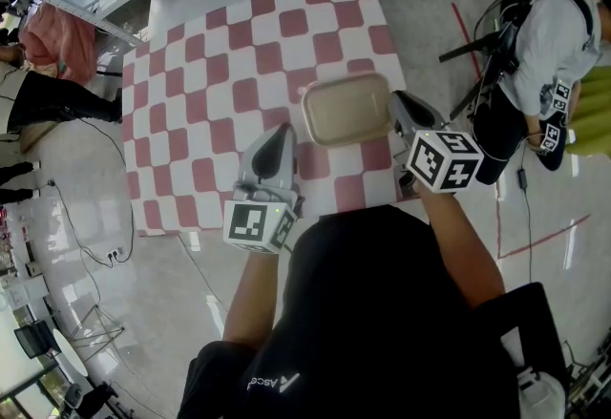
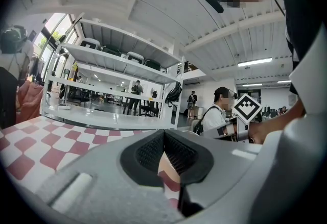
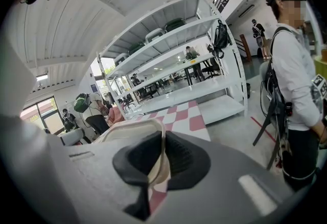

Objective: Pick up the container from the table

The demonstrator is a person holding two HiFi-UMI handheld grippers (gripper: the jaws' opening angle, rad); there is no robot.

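A shallow beige container (image 1: 346,109) with rounded corners is over the red-and-white checked tablecloth (image 1: 210,93), near the table's right front corner. My right gripper (image 1: 395,106) is shut on the container's right rim. In the right gripper view the thin rim (image 3: 162,141) runs between the dark pads (image 3: 186,156). Whether the container's base touches the cloth I cannot tell. My left gripper (image 1: 284,131) is just left of the container's near corner, shut with nothing in it. Its pads (image 2: 176,152) meet in the left gripper view.
A person in a white shirt with a backpack (image 1: 549,35) stands on the floor right of the table, beside a tripod (image 1: 477,50). White shelving (image 3: 173,65) stands beyond the table's far edge. Another person in pink (image 1: 57,35) is at the far left.
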